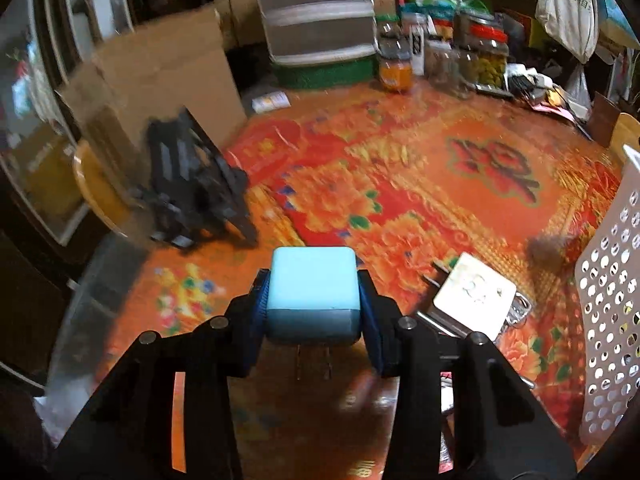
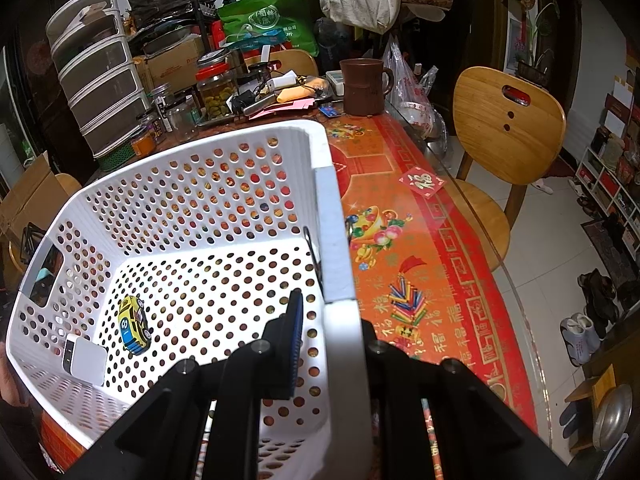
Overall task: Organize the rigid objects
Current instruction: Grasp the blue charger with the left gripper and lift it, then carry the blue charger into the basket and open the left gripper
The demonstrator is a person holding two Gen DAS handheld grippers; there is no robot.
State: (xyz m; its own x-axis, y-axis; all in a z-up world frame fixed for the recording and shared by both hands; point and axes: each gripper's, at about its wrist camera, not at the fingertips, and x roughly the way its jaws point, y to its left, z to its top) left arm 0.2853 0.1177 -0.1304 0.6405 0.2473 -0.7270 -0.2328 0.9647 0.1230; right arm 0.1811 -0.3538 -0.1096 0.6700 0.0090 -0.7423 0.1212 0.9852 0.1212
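My left gripper (image 1: 314,300) is shut on a light blue cube-shaped plug adapter (image 1: 312,292), held above the table. A white plug adapter (image 1: 474,294) lies on the table to its right, beside the white perforated basket (image 1: 612,320). In the right wrist view my right gripper (image 2: 332,344) is shut on the basket's right wall (image 2: 334,240), one finger inside, the other outside. Inside the basket lie a yellow toy car (image 2: 134,322) and a white charger block (image 2: 86,358).
A black folding stand (image 1: 192,188) and a cardboard box (image 1: 160,80) sit at the table's left. Jars (image 1: 486,56) and plastic drawers (image 1: 316,12) line the back. A brown mug (image 2: 364,88) and a wooden chair (image 2: 508,128) stand to the right.
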